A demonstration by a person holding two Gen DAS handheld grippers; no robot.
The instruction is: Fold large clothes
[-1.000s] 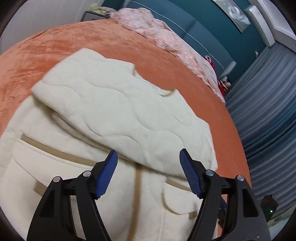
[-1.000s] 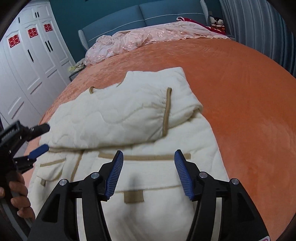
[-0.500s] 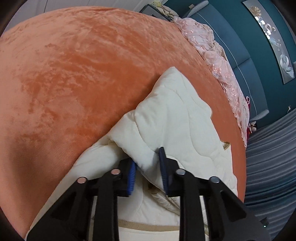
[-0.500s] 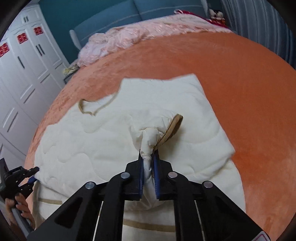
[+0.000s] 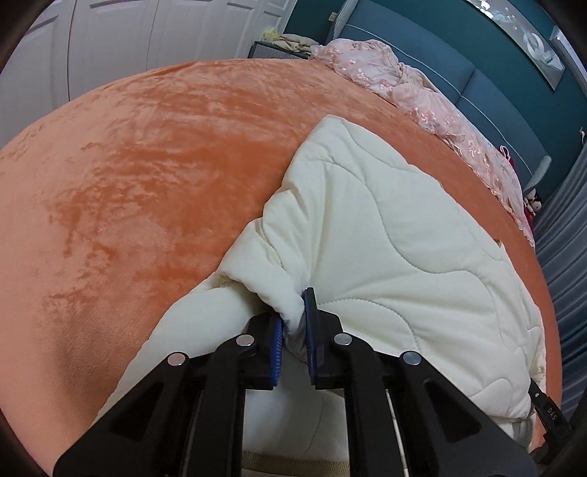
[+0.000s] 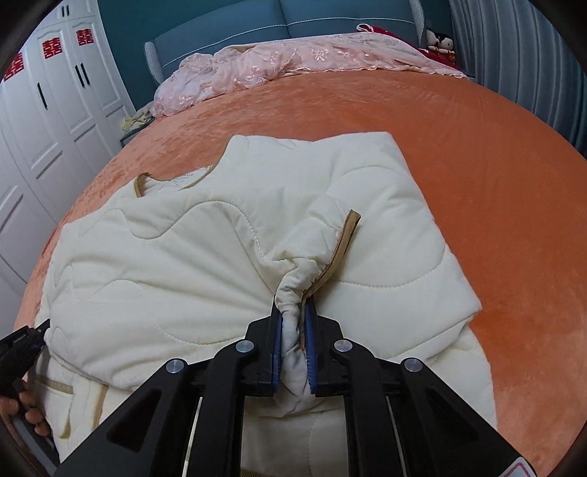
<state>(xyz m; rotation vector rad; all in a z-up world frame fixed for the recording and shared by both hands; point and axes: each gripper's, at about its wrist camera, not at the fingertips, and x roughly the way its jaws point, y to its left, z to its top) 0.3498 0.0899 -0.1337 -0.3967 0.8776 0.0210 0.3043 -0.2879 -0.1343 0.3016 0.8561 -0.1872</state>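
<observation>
Both of our grippers are pinching the same garment, a cream quilted coat [image 6: 205, 264] spread over the orange velvet bed [image 6: 477, 154]. We have the left gripper [image 5: 293, 330] clamped on a bunched roll of the puffy fabric at the coat's left edge, the blue ribbed pads [image 5: 310, 323] pressed close with a wad of cloth squeezed between them. We have the right gripper [image 6: 293, 330] nipping a twisted fold of a sleeve end by its tan trimmed cuff [image 6: 345, 242], so the padding gathers into a rope-like knot between the fingers. The coat is soft and thick, stitched in wavy lines, with tan binding at the neckline [image 6: 141, 183] and along the pocket edges [image 6: 58, 385]. It lies toward the near edge of the bed, folded over itself, the upper layer resting on the lower body. A crumpled pink lace coverlet [image 6: 279, 62] runs along the far edge, against a blue padded headboard [image 6: 330, 22]. White panelled wardrobe doors [image 6: 55, 102] stand beyond the left edge.
</observation>
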